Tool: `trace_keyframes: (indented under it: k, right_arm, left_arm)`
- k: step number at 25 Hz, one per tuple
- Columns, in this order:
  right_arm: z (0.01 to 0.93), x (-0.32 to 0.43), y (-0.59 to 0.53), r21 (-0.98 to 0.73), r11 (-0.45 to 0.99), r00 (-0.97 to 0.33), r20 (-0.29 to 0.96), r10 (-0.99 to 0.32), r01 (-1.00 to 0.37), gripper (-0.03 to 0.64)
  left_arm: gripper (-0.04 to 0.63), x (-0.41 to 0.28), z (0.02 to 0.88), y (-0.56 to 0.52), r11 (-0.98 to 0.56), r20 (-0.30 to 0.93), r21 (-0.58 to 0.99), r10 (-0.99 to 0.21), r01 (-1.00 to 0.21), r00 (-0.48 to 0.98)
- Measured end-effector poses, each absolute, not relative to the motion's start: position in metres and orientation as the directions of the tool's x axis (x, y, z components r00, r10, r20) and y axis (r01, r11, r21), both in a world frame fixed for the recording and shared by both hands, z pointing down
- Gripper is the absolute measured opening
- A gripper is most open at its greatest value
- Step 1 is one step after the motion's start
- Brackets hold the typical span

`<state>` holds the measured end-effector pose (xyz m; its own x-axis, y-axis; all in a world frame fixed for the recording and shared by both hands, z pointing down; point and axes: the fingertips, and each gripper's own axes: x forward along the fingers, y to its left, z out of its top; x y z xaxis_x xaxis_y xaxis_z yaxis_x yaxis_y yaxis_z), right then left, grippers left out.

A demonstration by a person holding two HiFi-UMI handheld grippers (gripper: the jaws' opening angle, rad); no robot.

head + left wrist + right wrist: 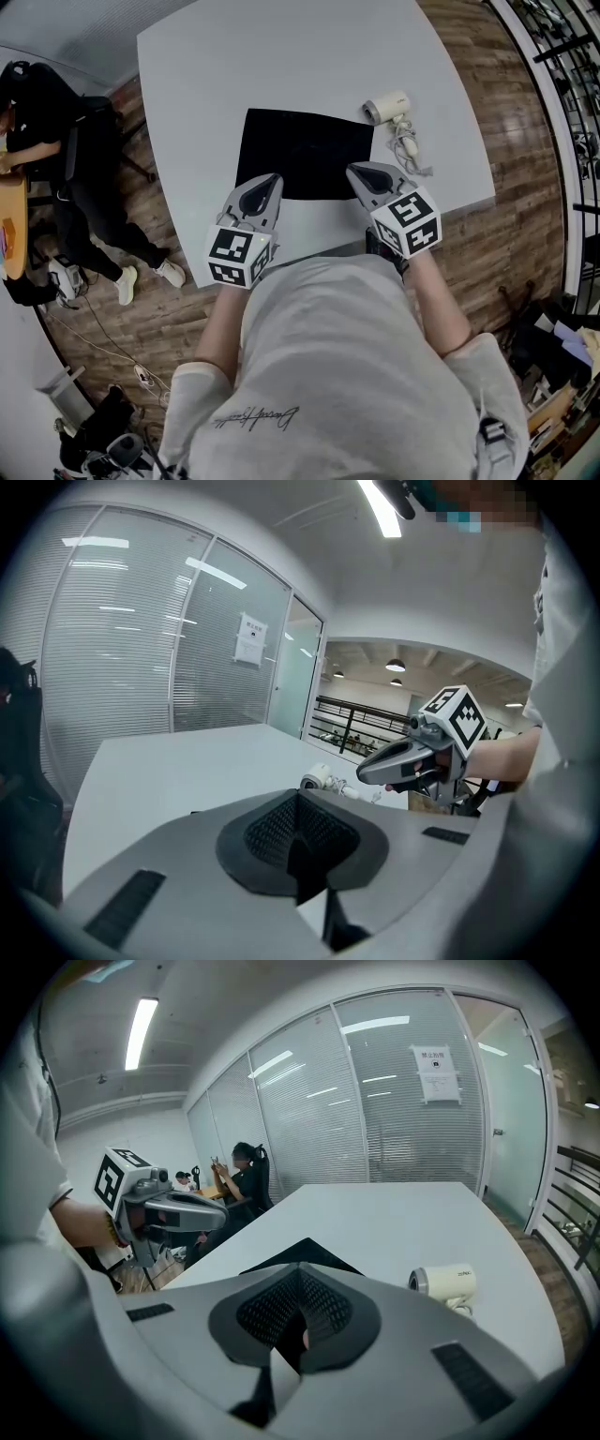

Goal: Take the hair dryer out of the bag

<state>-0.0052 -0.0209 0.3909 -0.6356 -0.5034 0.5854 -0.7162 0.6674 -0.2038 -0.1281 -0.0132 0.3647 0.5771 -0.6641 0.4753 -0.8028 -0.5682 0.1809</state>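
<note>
Lying out on the white worktop point(281, 56), the hair dryer point(389, 108) sits just off the far right corner of the black bag point(305, 152), clear of the fabric, so by the look of it the removal is already done or nearly so. The bag lies flat and looks empty. The dryer's barrel runs roughly along the bag's far edge with its dark mouth turned toward the bag, while the handle and the bunched cord point(408, 150) trail back down the bag's right side. The right claw point(364, 178) hovers at the bag's near right corner, pressed together on nothing, and the dryer lies ahead of it and slightly to its right. The left claw point(267, 183) hangs at the bag's near left part, likewise pressed together and empty. Any further handling of the dryer would likely fall to the right claw, plainly the nearer one.
</note>
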Motion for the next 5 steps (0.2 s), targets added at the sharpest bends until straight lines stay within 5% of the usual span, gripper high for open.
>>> trace_keyframes:
  k: [5]
  right_arm:
    - [0.3898, -0.0046, -0.0216, -0.199, 0.67, -0.633, 0.59, -0.501, -0.715, 0.025]
  left_arm:
    - [0.012, -0.1307, 0.3636, -0.0123, -0.566, 0.478, 0.18, -0.664, -0.804, 0.575]
